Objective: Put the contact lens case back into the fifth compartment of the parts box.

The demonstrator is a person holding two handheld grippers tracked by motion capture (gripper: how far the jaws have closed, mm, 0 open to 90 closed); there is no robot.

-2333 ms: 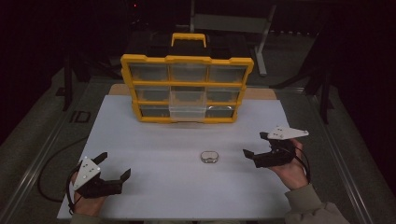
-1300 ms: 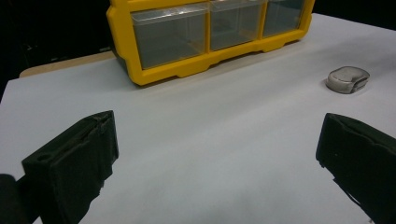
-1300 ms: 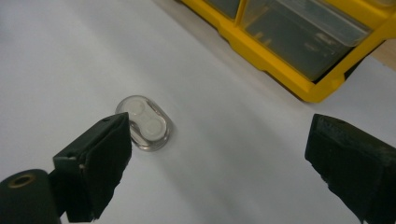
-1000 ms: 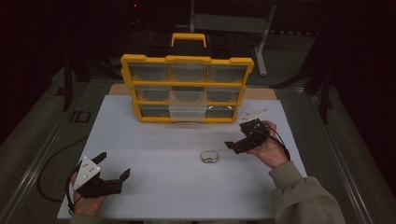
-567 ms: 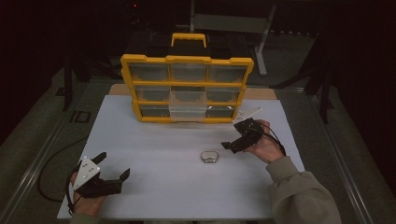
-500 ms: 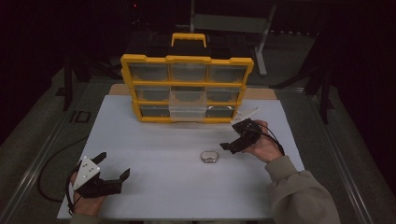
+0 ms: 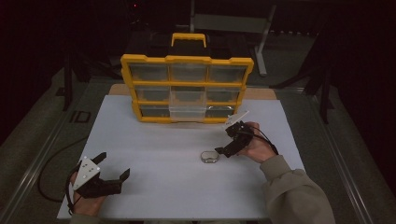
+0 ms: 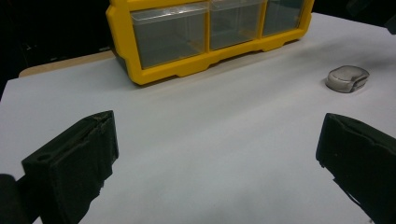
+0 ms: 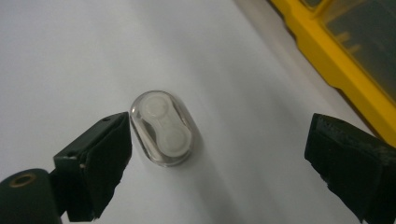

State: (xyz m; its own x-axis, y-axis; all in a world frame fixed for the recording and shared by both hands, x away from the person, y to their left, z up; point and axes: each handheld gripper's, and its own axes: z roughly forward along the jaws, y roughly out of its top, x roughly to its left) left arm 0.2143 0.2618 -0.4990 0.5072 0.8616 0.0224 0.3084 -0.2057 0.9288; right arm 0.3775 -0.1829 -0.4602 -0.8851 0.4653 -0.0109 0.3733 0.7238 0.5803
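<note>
A small clear oval case (image 7: 209,157) with two round white wells (image 9: 161,127) lies flat on the white sheet, in front of the yellow drawer organizer (image 7: 187,88). My right gripper (image 7: 225,141) hovers just right of the case, tilted down toward it, open. In the right gripper view the case sits close against the left jaw, with a wide gap to the right jaw (image 9: 219,158). My left gripper (image 7: 113,166) rests open near the sheet's front left corner, far from the case (image 8: 348,78), with nothing between its jaws (image 8: 215,163).
The organizer (image 8: 210,32) stands upright at the back of the white sheet (image 7: 154,144), with one clear bottom drawer pulled slightly forward. In the right gripper view its yellow edge (image 9: 355,60) runs along the upper right. Dark floor and table rails surround the sheet.
My right gripper has swung in from the sheet's right edge and come down beside the oval case. The left gripper and the case have stayed put.
</note>
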